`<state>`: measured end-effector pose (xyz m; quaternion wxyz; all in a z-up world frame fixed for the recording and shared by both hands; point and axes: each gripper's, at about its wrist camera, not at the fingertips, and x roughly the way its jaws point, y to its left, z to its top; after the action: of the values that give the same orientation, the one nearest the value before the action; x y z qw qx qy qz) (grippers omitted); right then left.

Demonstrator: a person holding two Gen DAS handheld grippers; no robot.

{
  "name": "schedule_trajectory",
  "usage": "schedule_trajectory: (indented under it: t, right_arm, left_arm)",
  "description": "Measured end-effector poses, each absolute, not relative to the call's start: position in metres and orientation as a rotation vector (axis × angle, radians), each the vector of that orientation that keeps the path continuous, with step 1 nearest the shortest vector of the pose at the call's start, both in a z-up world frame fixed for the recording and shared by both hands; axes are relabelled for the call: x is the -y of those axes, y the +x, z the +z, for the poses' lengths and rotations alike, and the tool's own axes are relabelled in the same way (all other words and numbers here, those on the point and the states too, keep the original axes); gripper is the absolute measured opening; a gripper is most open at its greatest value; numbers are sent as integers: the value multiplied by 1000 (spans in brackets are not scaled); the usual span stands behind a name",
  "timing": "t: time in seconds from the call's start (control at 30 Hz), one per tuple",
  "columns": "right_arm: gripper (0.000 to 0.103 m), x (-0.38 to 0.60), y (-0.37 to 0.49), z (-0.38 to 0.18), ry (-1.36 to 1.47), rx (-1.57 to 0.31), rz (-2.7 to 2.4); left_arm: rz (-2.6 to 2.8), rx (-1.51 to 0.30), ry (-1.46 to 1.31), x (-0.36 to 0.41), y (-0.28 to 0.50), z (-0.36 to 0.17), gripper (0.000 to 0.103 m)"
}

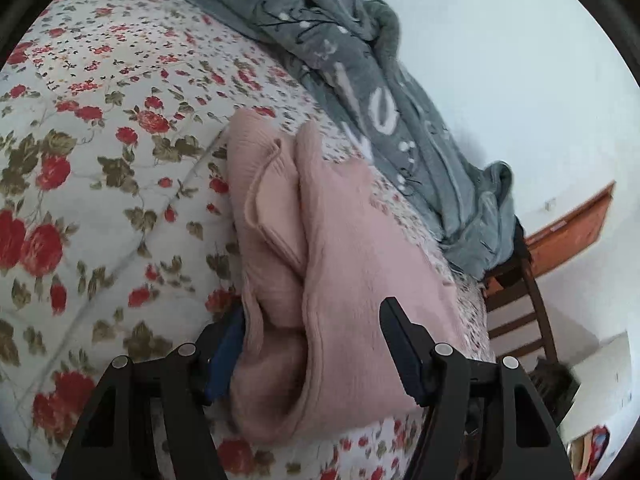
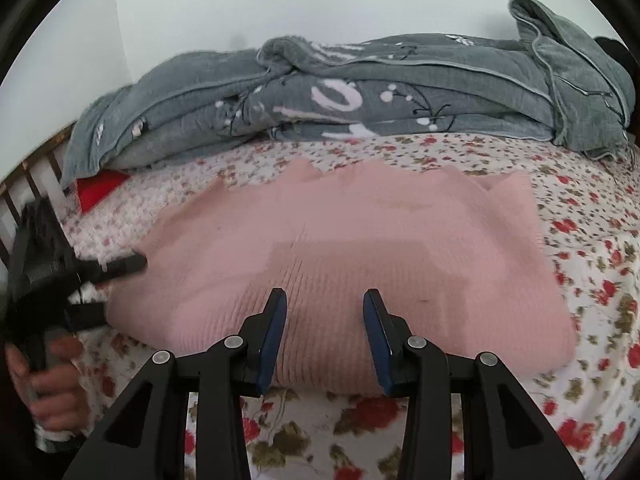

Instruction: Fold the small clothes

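Observation:
A pink knit garment (image 2: 360, 240) lies folded on the floral bedsheet (image 2: 600, 280). In the left wrist view the garment (image 1: 320, 248) shows bunched folds lying between the jaws of my left gripper (image 1: 312, 316), which stands wide open around the cloth's near end. The left gripper also shows in the right wrist view (image 2: 116, 288) at the garment's left edge, held by a hand. My right gripper (image 2: 325, 300) is open and empty, just above the garment's near edge.
A rumpled grey blanket (image 2: 360, 92) lies along the far side of the bed against a white wall. A red item (image 2: 98, 190) sits by the wooden bed rail (image 2: 36, 176). A wooden chair (image 1: 520, 300) and a brown door (image 1: 572, 232) stand beyond the bed.

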<state>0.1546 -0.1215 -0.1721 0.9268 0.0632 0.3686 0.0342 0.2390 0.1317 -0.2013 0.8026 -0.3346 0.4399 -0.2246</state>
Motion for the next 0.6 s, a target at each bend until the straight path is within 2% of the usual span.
schedule_trajectory:
  t: [0.1, 0.17, 0.2, 0.23, 0.47, 0.6]
  right_arm:
    - [40, 114, 158, -189, 80, -760, 54]
    - [40, 110, 157, -194, 40, -742, 52]
    - [40, 109, 158, -195, 32, -741, 52]
    - [41, 110, 157, -196, 31, -741, 53]
    - [41, 113, 159, -190, 41, -757, 71]
    - [40, 153, 134, -160, 195, -709, 114]
  left_arm:
    - [-441, -959, -678, -124, 245, -196, 60]
    - [-413, -979, -651, -117, 246, -192, 48]
    - [-402, -992, -646, -115, 246, -191, 35]
    - [-397, -1000, -644, -114, 246, -189, 30]
    - [-391, -962, -609, -97, 241, -145, 23]
    - [-385, -952, -535, -73, 242, -113, 23]
